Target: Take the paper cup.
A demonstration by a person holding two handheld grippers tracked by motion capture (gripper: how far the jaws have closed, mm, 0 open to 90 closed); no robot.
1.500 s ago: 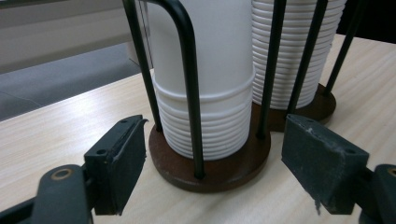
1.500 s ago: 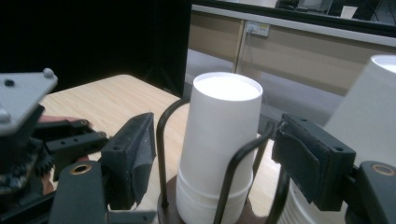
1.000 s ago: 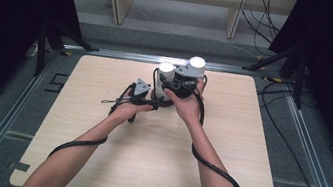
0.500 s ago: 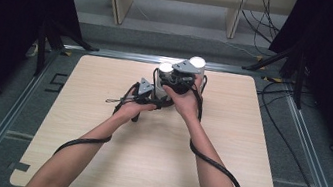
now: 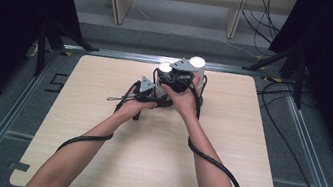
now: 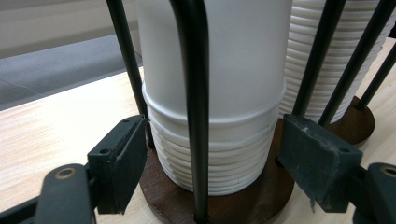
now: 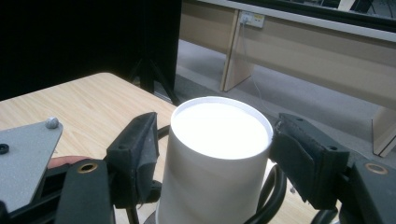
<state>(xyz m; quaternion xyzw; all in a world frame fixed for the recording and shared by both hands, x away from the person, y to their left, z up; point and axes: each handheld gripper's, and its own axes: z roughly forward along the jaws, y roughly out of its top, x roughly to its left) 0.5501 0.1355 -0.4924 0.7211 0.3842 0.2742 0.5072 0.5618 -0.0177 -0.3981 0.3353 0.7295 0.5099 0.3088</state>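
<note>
Two stacks of upturned white paper cups stand in black wire holders on round brown bases. My left gripper (image 6: pixel 212 163) sits low at the near stack (image 6: pixel 215 116). Its jaws have just been closing, and the pads (image 6: pixel 123 161) lie against the holder's side rods and the lowest cups. My right gripper (image 7: pixel 217 149) is shut on the top cup (image 7: pixel 219 140) of that stack, a pad on each side just under its flat bottom. In the high view the left gripper (image 5: pixel 154 94) and right gripper (image 5: pixel 168 71) meet at the stack (image 5: pixel 164 66) at the table's far middle.
The second cup stack (image 5: pixel 196 62) (image 6: pixel 322 60) stands close beside the first, on its own brown base (image 6: pixel 357 123). Cables trail from both grippers across the wooden table (image 5: pixel 92 163). Beyond the far edge are grey floor and wooden furniture legs (image 7: pixel 236 60).
Both hands stay at the near stack. The two grippers have edged slightly closer together, left one toward the holder's base, right one a little leftward at the top.
</note>
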